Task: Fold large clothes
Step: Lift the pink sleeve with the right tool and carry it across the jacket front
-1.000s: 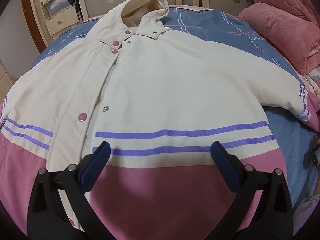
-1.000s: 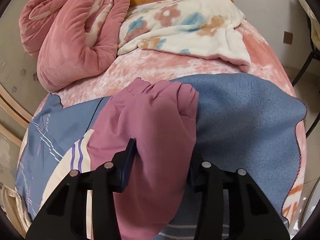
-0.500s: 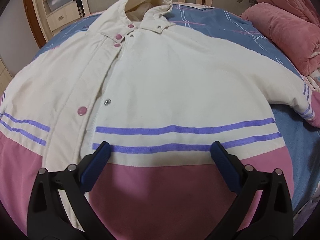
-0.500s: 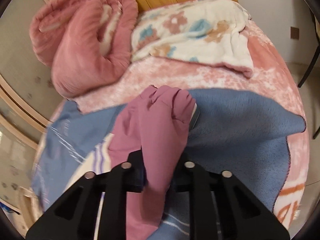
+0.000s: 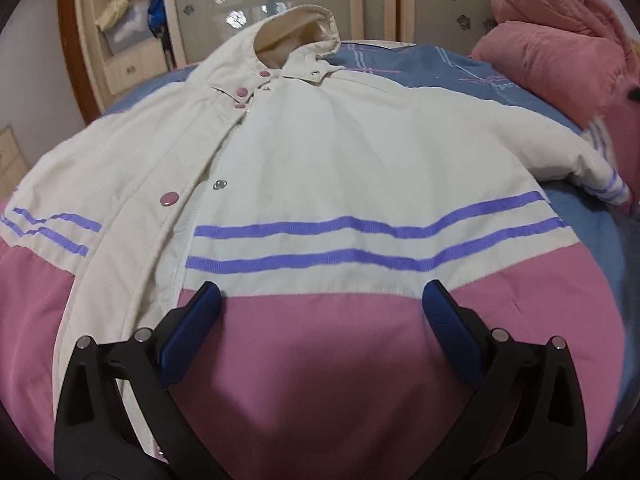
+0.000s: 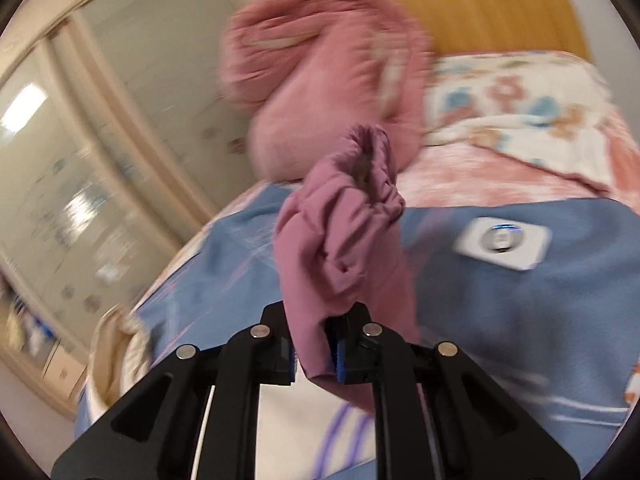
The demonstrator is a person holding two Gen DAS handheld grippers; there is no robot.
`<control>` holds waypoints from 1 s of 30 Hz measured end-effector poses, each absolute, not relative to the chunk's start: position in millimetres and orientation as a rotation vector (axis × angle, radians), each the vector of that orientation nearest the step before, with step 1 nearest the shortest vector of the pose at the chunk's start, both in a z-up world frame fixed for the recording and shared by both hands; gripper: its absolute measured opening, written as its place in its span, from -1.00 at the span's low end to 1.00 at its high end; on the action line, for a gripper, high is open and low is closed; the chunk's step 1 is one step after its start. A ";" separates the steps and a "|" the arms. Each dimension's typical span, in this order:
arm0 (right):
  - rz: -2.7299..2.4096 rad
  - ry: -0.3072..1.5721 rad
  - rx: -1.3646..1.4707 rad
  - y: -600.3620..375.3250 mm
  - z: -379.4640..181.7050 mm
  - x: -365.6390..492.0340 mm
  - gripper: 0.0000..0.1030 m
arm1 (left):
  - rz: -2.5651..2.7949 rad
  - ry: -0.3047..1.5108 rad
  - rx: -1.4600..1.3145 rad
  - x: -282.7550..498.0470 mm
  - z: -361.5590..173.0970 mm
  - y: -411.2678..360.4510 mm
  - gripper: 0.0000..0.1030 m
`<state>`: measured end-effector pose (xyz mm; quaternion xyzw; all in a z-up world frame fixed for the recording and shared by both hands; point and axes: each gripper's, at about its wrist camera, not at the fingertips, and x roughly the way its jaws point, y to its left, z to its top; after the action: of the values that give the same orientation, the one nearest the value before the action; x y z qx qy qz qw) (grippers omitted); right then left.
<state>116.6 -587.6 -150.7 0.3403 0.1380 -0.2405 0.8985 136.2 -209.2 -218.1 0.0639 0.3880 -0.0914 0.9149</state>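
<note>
1. Jacket (image 5: 340,168) lies front-up and spread across the blue blanket (image 5: 592,240) on the bed, collar at the far end, pink hem band nearest the left gripper (image 5: 320,312).
2. Left gripper: jaws wide apart, hovering over the hem band, holding nothing.
3. Right gripper (image 6: 314,354): jaws clamped tight on the pink sleeve cuff (image 6: 352,216), which stands bunched above the pads, clear of the blanket.
4. Step in hand, as I judge it: carrying the sleeve inward over the jacket body. Best done by bringing the cuff low across the chest, laying it flat along the purple stripes (image 5: 360,240), then releasing only once the fabric rests.
5. Risk: a padded sleeve may spring back or drag the shoulder out of line; the left gripper could pin the hem.
6. Materials: cream shell looks smooth and lightly quilted; cuff is elasticated, gathered into ridges; snap buttons (image 5: 169,199) pink, round; blanket fleecy.
7. White flat device (image 6: 502,242) lies on the blanket, well clear of the cuff.
</note>
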 end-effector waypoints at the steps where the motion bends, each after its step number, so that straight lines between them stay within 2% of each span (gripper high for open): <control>1: -0.428 0.291 0.681 -573.8 -148.6 123.6 -0.73 | -0.192 0.793 0.117 135.1 -213.8 -203.0 0.96; 7: -0.167 0.314 0.517 -481.5 -139.6 145.0 -0.73 | 0.048 0.682 0.009 136.3 -189.8 -158.5 0.96; 11: 0.112 0.317 0.299 -392.4 -130.9 151.5 -0.73 | 0.141 0.613 -0.043 141.8 -166.6 -134.7 0.96; 15: 0.382 0.334 0.250 -342.9 -130.3 141.9 -0.72 | 0.182 0.669 -0.167 154.2 -165.7 -108.3 0.96; 17: 0.471 0.322 0.197 -324.3 -125.0 129.5 -0.60 | 0.200 0.744 -0.257 162.6 -177.2 -93.6 0.96; 18: 0.488 0.313 0.184 -314.9 -121.9 123.6 -0.28 | 0.212 0.769 -0.291 165.6 -182.7 -87.5 0.96; 19: 0.497 0.304 0.175 -312.3 -121.0 120.1 0.31 | 0.230 0.789 -0.322 166.6 -190.3 -81.9 0.96; 21: 0.473 0.222 0.195 -312.9 -117.2 107.6 0.90 | 0.248 0.802 -0.332 165.5 -197.3 -79.9 0.96; 26: 0.363 0.155 0.270 -342.2 -109.5 104.0 0.91 | 0.243 0.807 -0.292 164.9 -195.2 -85.7 0.96; 30: 0.097 0.281 0.367 -377.7 -123.6 138.8 0.94 | 0.224 0.797 -0.365 159.4 -188.2 -75.6 0.96</control>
<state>138.8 -377.7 -123.6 0.1819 0.1394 0.0483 0.9722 159.4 -75.6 -188.2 -0.1762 0.3849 0.1082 0.8995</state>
